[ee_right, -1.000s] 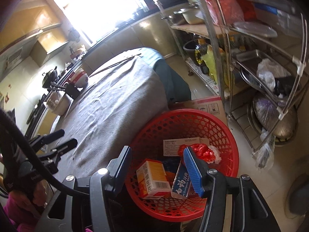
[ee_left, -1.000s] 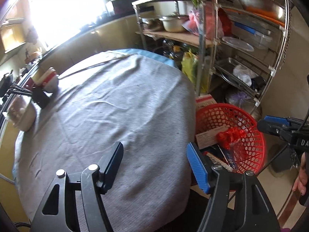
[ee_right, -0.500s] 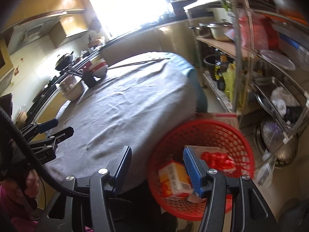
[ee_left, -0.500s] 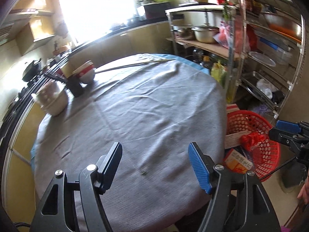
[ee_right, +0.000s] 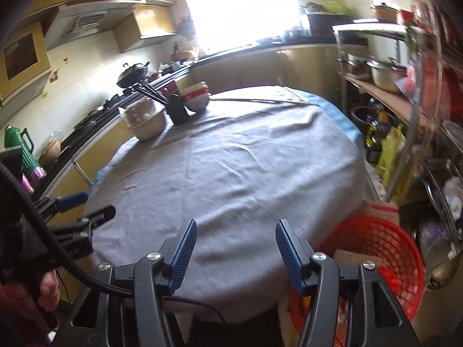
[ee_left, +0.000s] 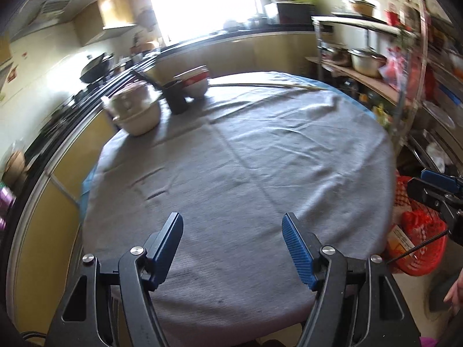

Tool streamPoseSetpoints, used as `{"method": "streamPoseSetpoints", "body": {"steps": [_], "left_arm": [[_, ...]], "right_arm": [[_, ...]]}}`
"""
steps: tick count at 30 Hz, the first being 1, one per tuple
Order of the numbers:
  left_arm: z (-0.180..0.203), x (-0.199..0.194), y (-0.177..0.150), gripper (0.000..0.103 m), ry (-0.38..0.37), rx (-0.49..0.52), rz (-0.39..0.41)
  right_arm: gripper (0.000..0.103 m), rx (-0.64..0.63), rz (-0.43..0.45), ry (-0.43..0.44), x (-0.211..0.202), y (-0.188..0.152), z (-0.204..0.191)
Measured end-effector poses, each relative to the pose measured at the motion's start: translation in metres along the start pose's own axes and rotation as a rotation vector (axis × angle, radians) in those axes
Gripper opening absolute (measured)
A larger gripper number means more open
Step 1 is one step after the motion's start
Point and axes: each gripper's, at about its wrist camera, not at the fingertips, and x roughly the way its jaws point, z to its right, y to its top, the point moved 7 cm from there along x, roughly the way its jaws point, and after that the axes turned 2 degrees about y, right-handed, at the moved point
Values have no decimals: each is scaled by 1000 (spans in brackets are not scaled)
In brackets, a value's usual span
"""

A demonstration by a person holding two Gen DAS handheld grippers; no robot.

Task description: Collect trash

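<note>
A red plastic basket point(ee_right: 385, 248) stands on the floor at the table's right side, with a red wrapper point(ee_left: 419, 222) and cartons point(ee_left: 400, 238) in it; it also shows in the left wrist view point(ee_left: 425, 257). My left gripper point(ee_left: 233, 228) is open and empty above the near edge of the round table with a grey cloth point(ee_left: 246, 156). My right gripper point(ee_right: 235, 232) is open and empty above the table's near right edge, left of the basket. No loose trash shows on the cloth.
A beige bowl stack point(ee_left: 136, 112), a black holder point(ee_left: 176, 98) and red-white bowls point(ee_left: 195, 82) sit at the table's far left. A long thin stick point(ee_left: 269, 86) lies along the far edge. A metal rack point(ee_right: 416, 92) with pots stands right. A counter point(ee_right: 95, 115) runs left.
Both grippers have swung left and up, from over the red basket to facing the table. The basket has slid to the right edge of both views. Both stay open.
</note>
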Motion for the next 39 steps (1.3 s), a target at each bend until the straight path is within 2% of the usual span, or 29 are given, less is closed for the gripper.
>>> {"method": "streamPoseSetpoints", "body": {"steps": [5, 10, 17, 23, 29, 34, 39], "left_arm": [[-40, 4, 4, 71, 53, -100, -6], [-82, 7, 10, 71, 113, -209, -4], [-114, 5, 8, 71, 144, -302, -1], [-102, 3, 9, 71, 138, -265, 2], [-71, 0, 12, 71, 74, -218, 8], [-61, -7, 11, 71, 71, -210, 11], [-66, -12, 6, 71, 90, -238, 14]], "right_arm": [[64, -40, 13, 27, 19, 26, -34], [65, -109, 53, 14, 32, 51, -69], [65, -158, 59, -12, 43, 41, -91], [65, -139, 46, -60, 34, 26, -76], [66, -96, 70, -150, 10, 20, -43], [66, -80, 78, -124, 6, 24, -43], [66, -140, 92, -99, 5, 21, -61]]}}
